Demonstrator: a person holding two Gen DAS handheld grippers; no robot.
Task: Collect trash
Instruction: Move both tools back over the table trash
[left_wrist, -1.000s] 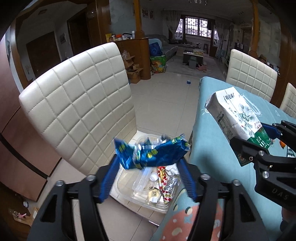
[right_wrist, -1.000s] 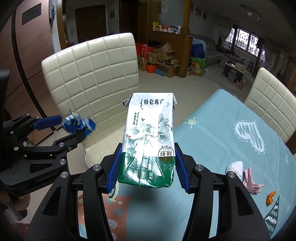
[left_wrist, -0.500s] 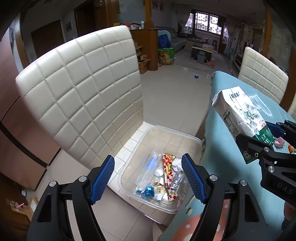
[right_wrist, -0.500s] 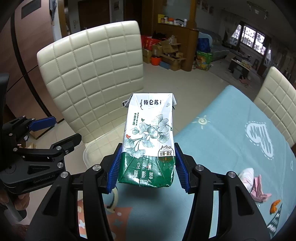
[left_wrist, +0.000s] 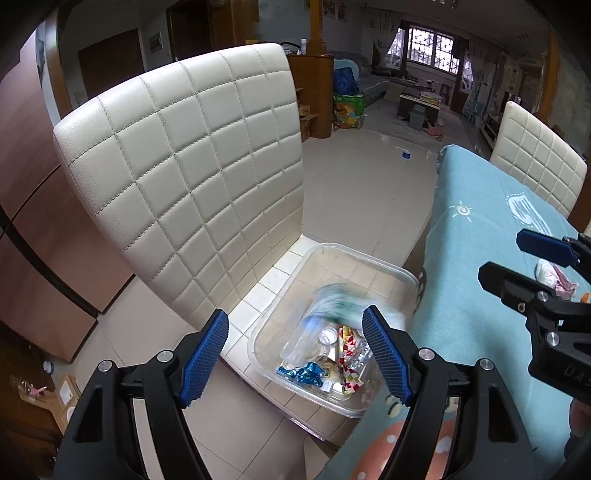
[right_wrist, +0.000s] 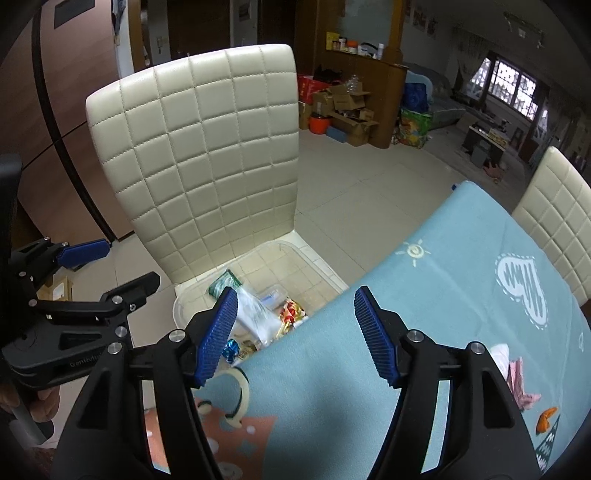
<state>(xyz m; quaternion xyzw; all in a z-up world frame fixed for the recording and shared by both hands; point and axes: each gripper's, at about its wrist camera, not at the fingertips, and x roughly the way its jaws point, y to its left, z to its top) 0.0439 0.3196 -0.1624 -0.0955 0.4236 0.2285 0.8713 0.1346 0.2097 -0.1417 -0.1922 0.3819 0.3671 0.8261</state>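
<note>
Hovering over bin (left_wrist: 388, 267), both tongs (left_wrist: 295, 356) (right_wrist: 295, 332) spread

Two grippers: left gripper (left_wrist: 295, 350), right gripper (right_wrist: 295, 332). Two white chairs: near chair (left_wrist: 192, 166), far chair (left_wrist: 535, 162). One clear bin (left_wrist: 354, 258) holding one milk carton (right_wrist: 255, 314). One table (right_wrist: 461, 295) carrying one orange scrap (right_wrist: 546, 421).

Both cams look down from up high, fairly close. Left wrist view sits over the chair (left_wrist: 192, 177), facing the clear bin (left_wrist: 354, 258) on its seat, table (left_wrist: 476, 258) off to the right. Right wrist view sits over the table edge (right_wrist: 424, 314), facing the same chair and bin (right_wrist: 295, 254). Each catches the other gripper at the frame's side.
</note>
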